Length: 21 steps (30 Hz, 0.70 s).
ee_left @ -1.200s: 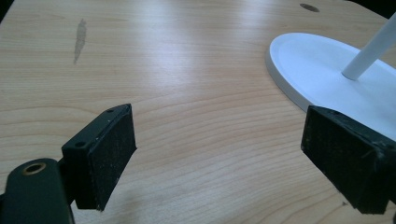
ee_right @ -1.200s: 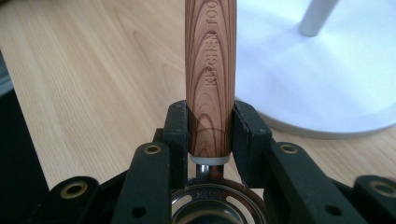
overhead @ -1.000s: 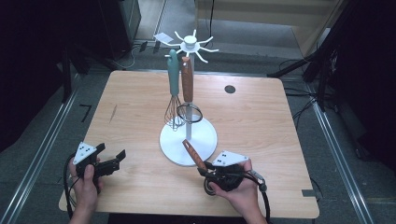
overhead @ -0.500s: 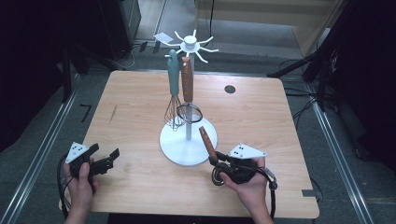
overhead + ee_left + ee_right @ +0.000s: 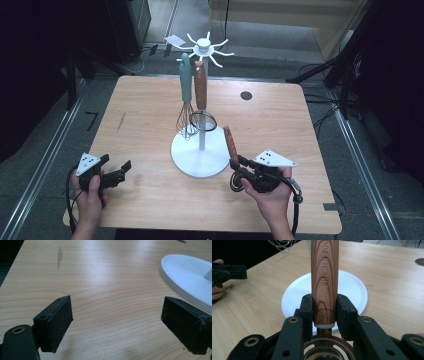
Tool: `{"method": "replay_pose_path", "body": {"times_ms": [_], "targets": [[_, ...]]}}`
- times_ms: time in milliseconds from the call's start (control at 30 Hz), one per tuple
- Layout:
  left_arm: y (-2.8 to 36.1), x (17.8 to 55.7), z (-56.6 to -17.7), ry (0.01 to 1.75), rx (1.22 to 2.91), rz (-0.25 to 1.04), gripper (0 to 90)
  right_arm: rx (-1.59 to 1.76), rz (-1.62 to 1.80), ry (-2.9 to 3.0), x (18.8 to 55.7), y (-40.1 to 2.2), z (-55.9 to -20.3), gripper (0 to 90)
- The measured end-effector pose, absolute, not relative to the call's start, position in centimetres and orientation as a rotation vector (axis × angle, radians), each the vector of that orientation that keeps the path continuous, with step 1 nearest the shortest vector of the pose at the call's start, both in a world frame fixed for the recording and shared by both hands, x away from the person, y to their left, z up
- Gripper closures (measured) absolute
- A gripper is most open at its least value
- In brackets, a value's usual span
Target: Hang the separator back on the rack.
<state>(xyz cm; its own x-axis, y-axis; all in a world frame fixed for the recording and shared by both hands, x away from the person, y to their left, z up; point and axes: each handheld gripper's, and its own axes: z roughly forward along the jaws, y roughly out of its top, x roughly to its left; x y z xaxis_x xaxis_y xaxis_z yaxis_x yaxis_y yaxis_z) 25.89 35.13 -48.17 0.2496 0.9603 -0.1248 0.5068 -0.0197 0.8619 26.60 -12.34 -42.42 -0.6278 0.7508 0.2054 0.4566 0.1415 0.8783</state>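
We see the right gripper [image 5: 239,169] clamped on the wooden-handled utensil [image 5: 230,144], now lifted further right and more upright than before, above the table [image 5: 145,105] beside the white stand base [image 5: 187,152]. The left gripper [image 5: 116,171] stays put, jaws wide and empty.
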Motion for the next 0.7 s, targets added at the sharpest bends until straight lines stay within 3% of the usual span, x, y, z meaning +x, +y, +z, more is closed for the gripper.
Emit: {"method": "replay_pose_path", "body": {"times_ms": [700], "targets": [[34.6, 25.9, -48.3, 1.387, 1.678, 0.687, 11.6, 1.147, 1.585, 2.009, 25.8, -13.5, -39.1, 70.6]]}}
